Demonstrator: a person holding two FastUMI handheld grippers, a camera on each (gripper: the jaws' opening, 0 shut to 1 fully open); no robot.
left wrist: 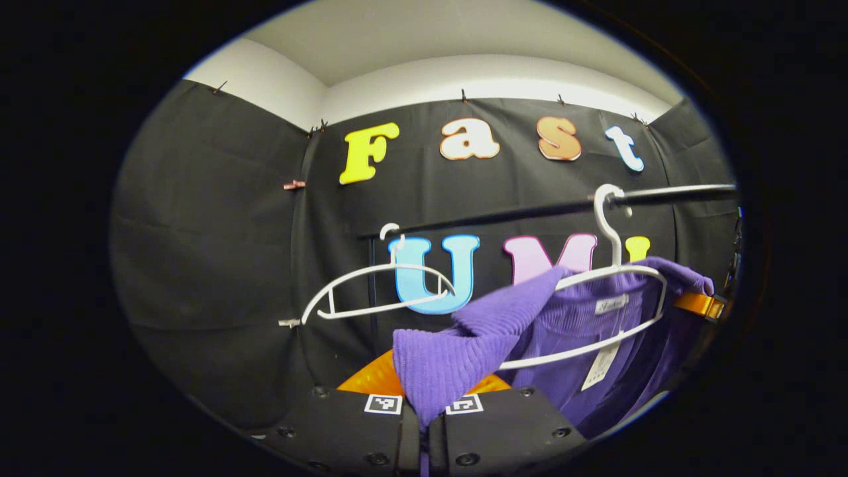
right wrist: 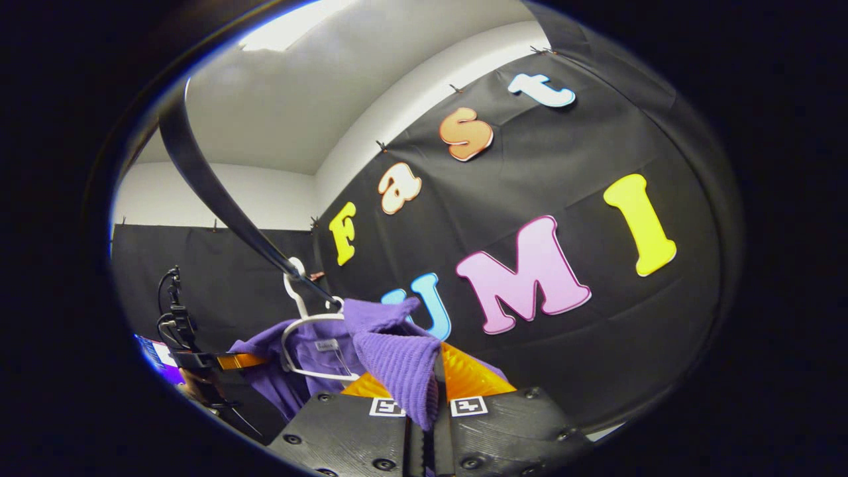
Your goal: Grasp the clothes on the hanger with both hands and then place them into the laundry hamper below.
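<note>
Purple ribbed sweater (left wrist: pixel 596 318) hangs on a white hanger (left wrist: pixel 619 265) from the dark rail (left wrist: pixel 676 193). Both the left gripper (left wrist: pixel 424 397) and the right gripper (right wrist: pixel 429 396) pinch its fabric between closed jaws. Its neck label (left wrist: pixel 610 305) and paper tag (left wrist: pixel 599 366) are too small to read.

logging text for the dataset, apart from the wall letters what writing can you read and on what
Nothing legible.
Neck label inside the purple sweater: too blurred to read.
Hanging tag under the white hanger: print too small.
Square coded markers on the left gripper: patterns, not words.
</note>
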